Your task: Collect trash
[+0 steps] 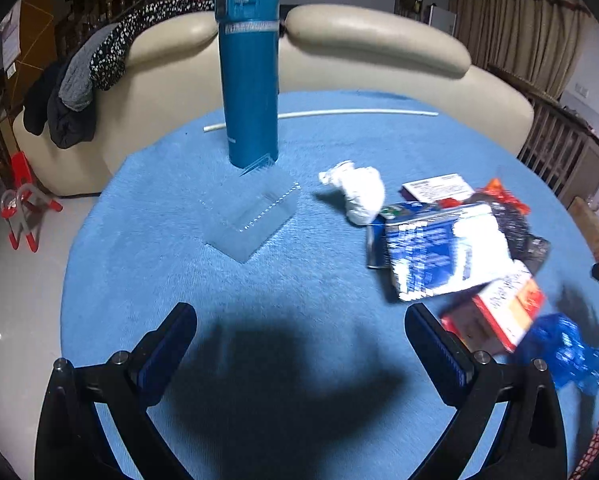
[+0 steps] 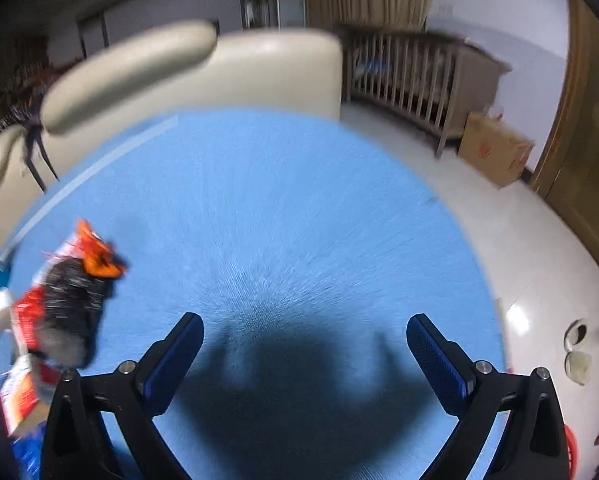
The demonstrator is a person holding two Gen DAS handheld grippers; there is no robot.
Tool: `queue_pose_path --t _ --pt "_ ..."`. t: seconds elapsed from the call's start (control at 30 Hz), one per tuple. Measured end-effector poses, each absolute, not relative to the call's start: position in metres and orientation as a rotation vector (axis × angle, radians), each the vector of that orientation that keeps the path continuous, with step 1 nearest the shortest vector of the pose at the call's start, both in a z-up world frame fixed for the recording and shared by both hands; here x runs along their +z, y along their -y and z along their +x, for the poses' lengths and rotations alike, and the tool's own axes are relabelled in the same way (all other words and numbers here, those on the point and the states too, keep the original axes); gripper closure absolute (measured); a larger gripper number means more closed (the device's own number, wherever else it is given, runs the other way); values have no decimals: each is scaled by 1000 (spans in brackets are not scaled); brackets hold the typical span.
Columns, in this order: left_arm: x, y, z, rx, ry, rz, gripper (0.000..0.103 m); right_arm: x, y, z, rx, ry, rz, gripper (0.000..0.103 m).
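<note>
- Trash piled on the right part of the blue tablecloth [image 1: 259, 288] in the left wrist view: crumpled white tissue [image 1: 359, 194] at the near-centre edge of the heap, blue-and-white carton [image 1: 443, 252] just right of it and touching it.
- Behind the carton, a small white box [image 1: 437, 187] and a black-and-orange snack wrapper [image 1: 511, 216]; the same wrapper [image 2: 73, 300] blurred at the left edge of the right wrist view.
- In front of the carton, a red-and-white box [image 1: 499, 316], then crumpled blue plastic [image 1: 567, 354] at the cloth's right edge.
- Apart from the heap, left of the tissue: clear plastic lid [image 1: 251, 216] lying flat, just in front of an upright teal flask [image 1: 249, 76].
- Beyond the flask, a long white tube [image 1: 359, 112] lying across the cloth.
- Left gripper [image 1: 299, 340] spread wide over bare cloth, holding nothing.
- Right gripper [image 2: 303, 348] likewise wide apart above bare cloth, empty.
- Further out: cream sofa [image 1: 359, 40] with dark clothes [image 1: 83, 84] draped over it, cardboard box [image 2: 495, 150] on the pale floor.
</note>
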State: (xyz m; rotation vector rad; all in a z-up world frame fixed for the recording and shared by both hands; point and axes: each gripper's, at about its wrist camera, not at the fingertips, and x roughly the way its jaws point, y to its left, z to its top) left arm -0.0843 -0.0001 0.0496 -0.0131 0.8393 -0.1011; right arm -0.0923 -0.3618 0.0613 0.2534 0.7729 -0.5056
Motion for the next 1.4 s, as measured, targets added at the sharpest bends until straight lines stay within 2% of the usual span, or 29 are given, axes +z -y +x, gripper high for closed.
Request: queue_pose_path --t 0.2,0.43,1.4 --pt "64 9 -112 -145 -805 -23 0 106 318 -160 -405 -659 201 0" --pt "78 12 -142 -155 -770 -18 0 107 260 -212 -295 -626 194 0" --pt "117 12 -198 -171 -667 17 0 119 219 -277 -223 -568 241 0"
